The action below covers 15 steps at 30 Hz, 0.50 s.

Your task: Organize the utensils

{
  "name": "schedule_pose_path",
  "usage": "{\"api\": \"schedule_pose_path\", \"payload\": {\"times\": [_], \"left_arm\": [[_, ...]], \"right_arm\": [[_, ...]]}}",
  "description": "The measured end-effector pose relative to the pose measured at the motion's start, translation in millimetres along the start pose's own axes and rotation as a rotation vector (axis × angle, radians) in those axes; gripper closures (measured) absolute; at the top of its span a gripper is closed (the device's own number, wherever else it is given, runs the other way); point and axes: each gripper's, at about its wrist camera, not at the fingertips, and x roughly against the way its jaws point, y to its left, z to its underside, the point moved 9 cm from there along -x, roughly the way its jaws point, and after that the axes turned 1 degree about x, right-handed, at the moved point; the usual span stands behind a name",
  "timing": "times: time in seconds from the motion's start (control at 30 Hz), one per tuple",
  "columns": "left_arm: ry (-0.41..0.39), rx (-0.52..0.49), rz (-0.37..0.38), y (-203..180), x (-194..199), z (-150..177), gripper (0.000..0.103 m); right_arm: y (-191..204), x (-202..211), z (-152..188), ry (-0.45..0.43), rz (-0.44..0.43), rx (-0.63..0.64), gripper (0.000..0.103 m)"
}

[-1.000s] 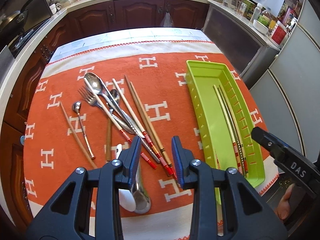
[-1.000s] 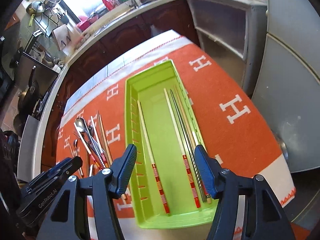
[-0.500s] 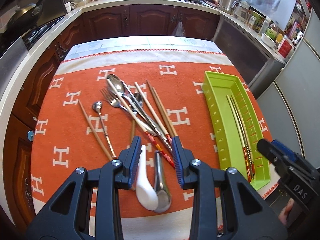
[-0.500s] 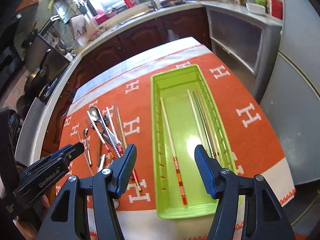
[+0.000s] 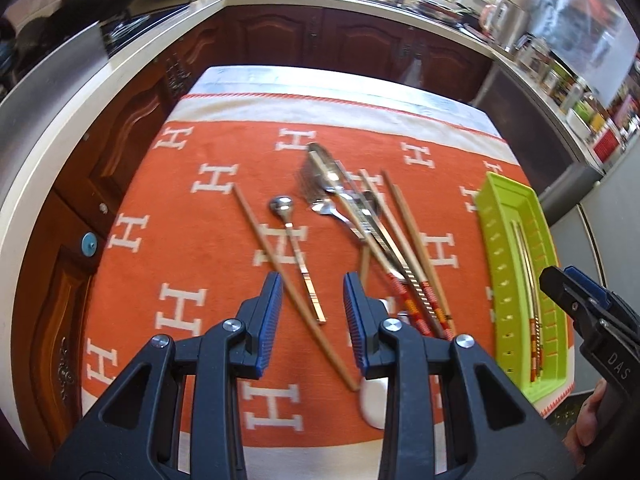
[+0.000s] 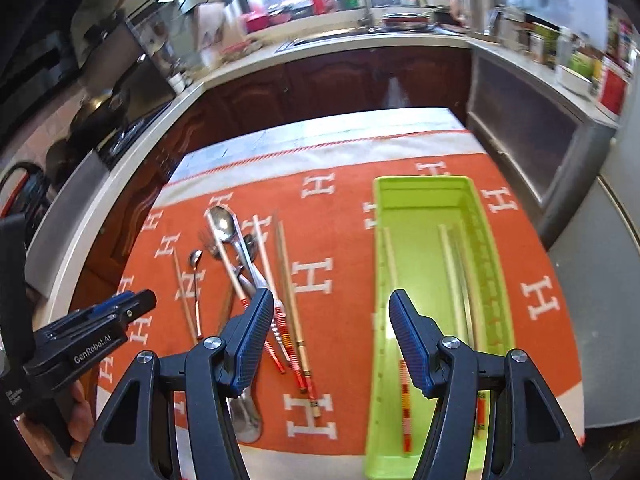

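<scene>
A pile of utensils lies on the orange cloth: a large spoon (image 5: pixel 324 168), a fork (image 5: pixel 316 196), a small spoon (image 5: pixel 294 240), a lone wooden chopstick (image 5: pixel 280 268), red-banded chopsticks (image 5: pixel 416 304) and a white ceramic spoon (image 5: pixel 374 404). The pile also shows in the right wrist view (image 6: pixel 248 268). A green tray (image 6: pixel 424 200) at the right holds several chopsticks (image 6: pixel 452 276). My left gripper (image 5: pixel 312 308) is open and empty, above the lone chopstick and small spoon handle. My right gripper (image 6: pixel 330 340) is open and empty, over the tray's left wall.
The cloth (image 5: pixel 192 208) covers a small table with its far edge (image 5: pixel 320 80) bare. Dark wooden cabinets (image 5: pixel 320 40) and a counter with a sink ring the table. A grey appliance (image 6: pixel 600 240) stands close to the right of the tray.
My left gripper has swung left, from over the chopstick pile and white spoon to over the lone chopstick and small spoon. My right gripper has drawn back and left, off the tray's middle.
</scene>
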Motion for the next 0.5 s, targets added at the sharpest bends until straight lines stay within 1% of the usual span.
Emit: {"api": "schedule_pose_path", "payload": {"times": [0.17,0.33,0.43,0.5], "left_arm": [[0.035,0.06,0.012,28,-19,4,0.075],[0.084,0.107,0.043,39,-44,12,0.075],[0.108,0.129,0.061,41,-57,17,0.075],[0.123,0.141,0.065,42,-65,20,0.075]], "right_arm": [[24,-28,-7,0.024,-0.006,0.076,0.042],[48,-63,-9,0.081,-0.084,0.131,0.045],[61,-88,-7,0.126,-0.109,0.169,0.046],[71,-102,-4,0.154,-0.141,0.203,0.06]]}}
